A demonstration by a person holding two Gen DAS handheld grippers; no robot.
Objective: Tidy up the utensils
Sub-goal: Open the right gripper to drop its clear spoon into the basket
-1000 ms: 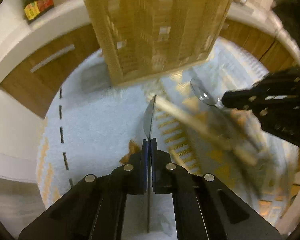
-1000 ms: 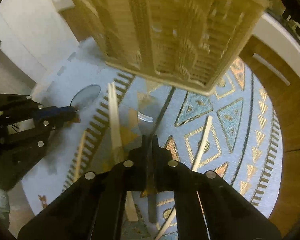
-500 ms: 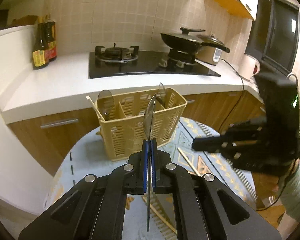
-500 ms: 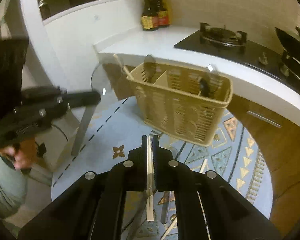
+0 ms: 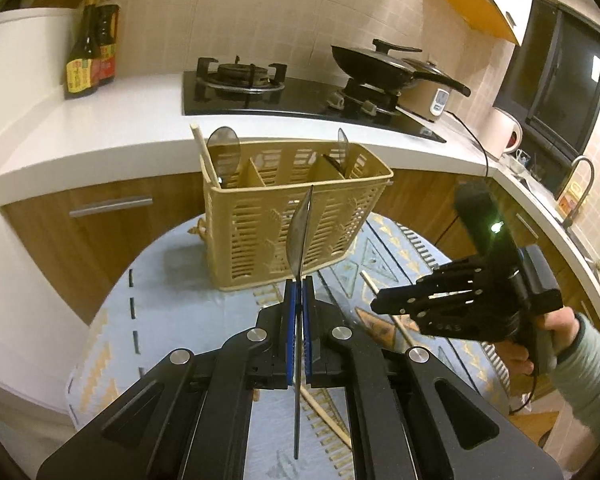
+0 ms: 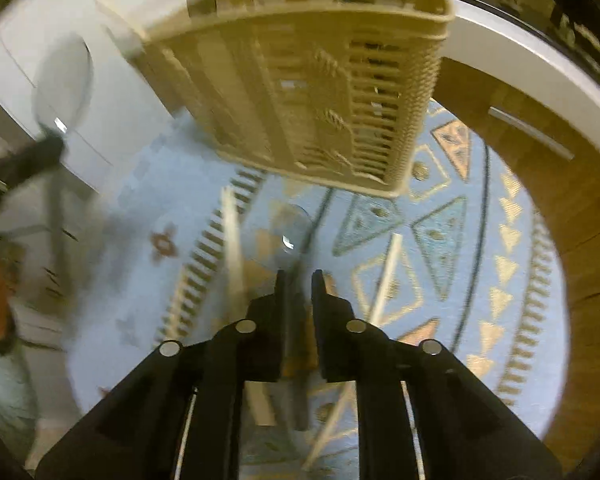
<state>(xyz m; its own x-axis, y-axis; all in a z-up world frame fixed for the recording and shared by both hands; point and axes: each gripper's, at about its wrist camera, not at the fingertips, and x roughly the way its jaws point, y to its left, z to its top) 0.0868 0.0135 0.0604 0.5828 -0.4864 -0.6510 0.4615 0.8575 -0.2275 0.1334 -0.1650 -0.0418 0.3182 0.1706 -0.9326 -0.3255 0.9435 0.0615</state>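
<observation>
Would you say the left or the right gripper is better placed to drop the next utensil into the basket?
Left. The left gripper holds a spoon upright facing the basket; the right gripper is open, over the mat.

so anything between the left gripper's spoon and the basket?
Nothing visible. The left gripper holds the spoon upright in front of the utensil basket, short of its rim. The right gripper is off to the side.

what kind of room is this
A home kitchen, most likely. The left wrist view shows a gas stove set in a white countertop, a black wok on the second burner, sauce bottles in the corner, and a sink tap at the far right.
</observation>
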